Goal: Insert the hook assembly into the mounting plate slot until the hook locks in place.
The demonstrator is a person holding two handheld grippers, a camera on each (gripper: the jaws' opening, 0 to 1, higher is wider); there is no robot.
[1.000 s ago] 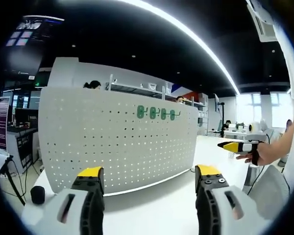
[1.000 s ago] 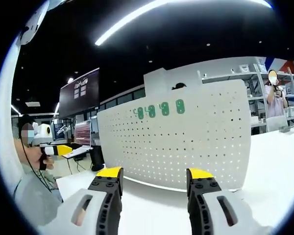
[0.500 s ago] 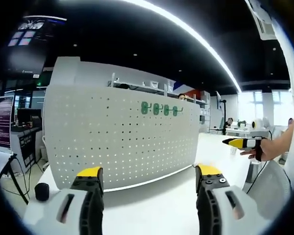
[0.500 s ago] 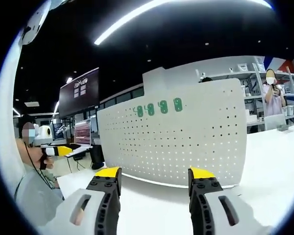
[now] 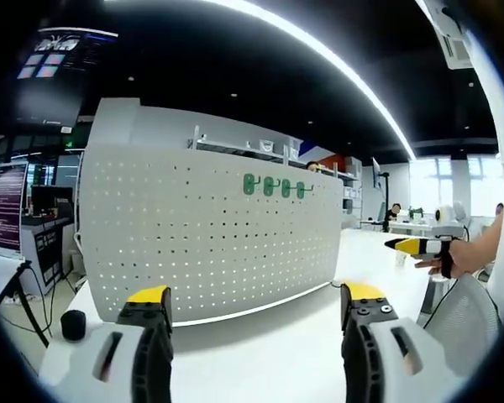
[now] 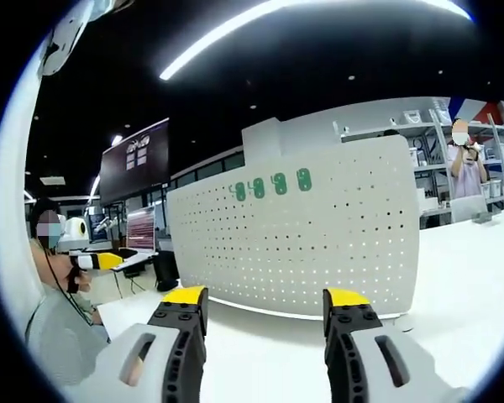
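A white perforated mounting plate (image 5: 206,239) stands upright on the white table (image 5: 269,344). Several green hook pieces (image 5: 274,186) sit in a row near its top edge. In the right gripper view the same plate (image 6: 302,235) and green hooks (image 6: 274,185) are ahead. My left gripper (image 5: 256,295) is open and holds nothing, well short of the plate. My right gripper (image 6: 265,297) is open and also holds nothing. The right gripper (image 5: 412,245) shows far right in the left gripper view, held in a hand. The left gripper (image 6: 97,261) shows far left in the right gripper view.
A small black cylinder (image 5: 72,324) stands near the table's left edge. A monitor (image 5: 2,217) and cables are beyond that edge. A person (image 6: 464,168) stands by shelves behind the plate. Bare table lies between the jaws and the plate.
Both views have shifted a little with the hands, and the left gripper's jaws sit slightly lower in its view. The plate and hooks have not moved. Both grippers stay open.
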